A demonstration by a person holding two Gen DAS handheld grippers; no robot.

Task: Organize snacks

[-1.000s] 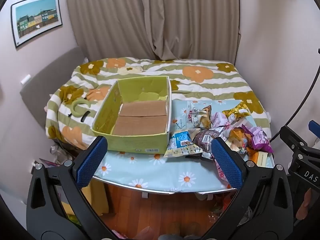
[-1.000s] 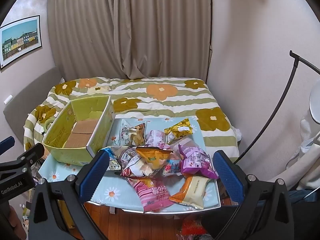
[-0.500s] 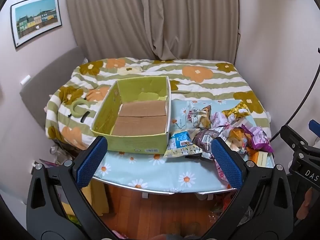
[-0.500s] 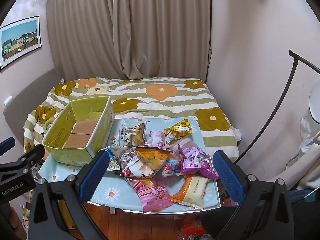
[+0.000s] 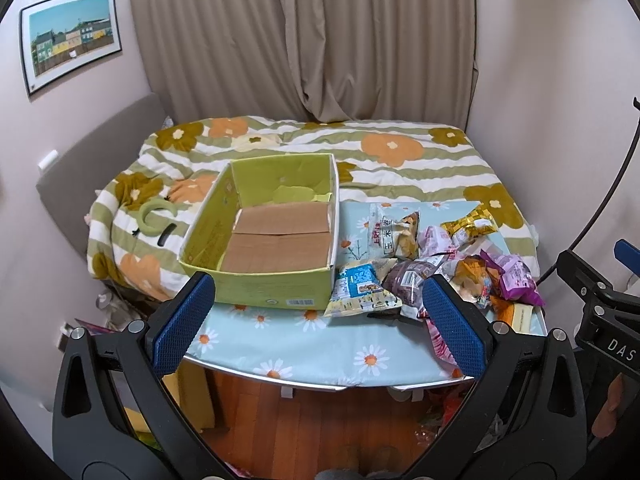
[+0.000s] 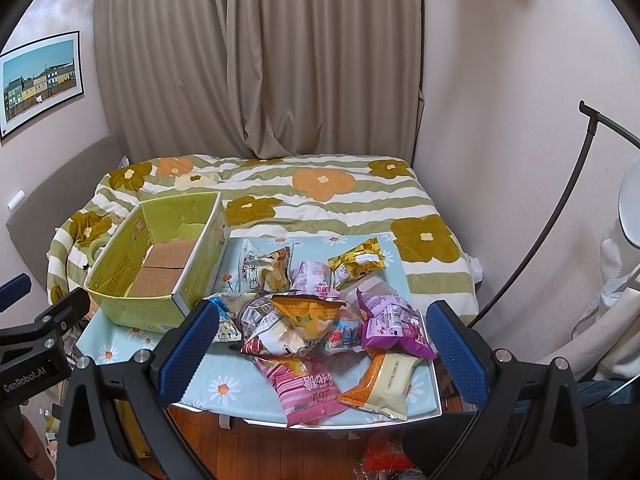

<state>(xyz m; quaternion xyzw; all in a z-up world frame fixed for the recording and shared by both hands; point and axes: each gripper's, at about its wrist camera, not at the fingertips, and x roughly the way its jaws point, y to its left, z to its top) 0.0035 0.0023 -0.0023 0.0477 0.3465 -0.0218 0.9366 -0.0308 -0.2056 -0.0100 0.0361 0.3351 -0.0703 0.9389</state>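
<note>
An empty green cardboard box (image 5: 264, 236) (image 6: 160, 264) stands on the left of a small table with a daisy-print cloth (image 5: 320, 344) (image 6: 224, 384). A pile of snack packets (image 6: 320, 320) (image 5: 432, 264) lies to the box's right, among them a pink packet (image 6: 312, 388), a purple packet (image 6: 392, 324), a gold packet (image 6: 358, 262) and a blue-white packet (image 5: 360, 288). My left gripper (image 5: 320, 328) is open and empty, held back before the table's near edge. My right gripper (image 6: 320, 348) is open and empty, in front of the pile.
A bed with a flowered striped blanket (image 5: 360, 160) lies right behind the table. Curtains (image 6: 260, 60) hang at the back. A black lamp pole (image 6: 560, 208) stands at the right. Wooden floor (image 5: 320, 420) and clutter show under the table.
</note>
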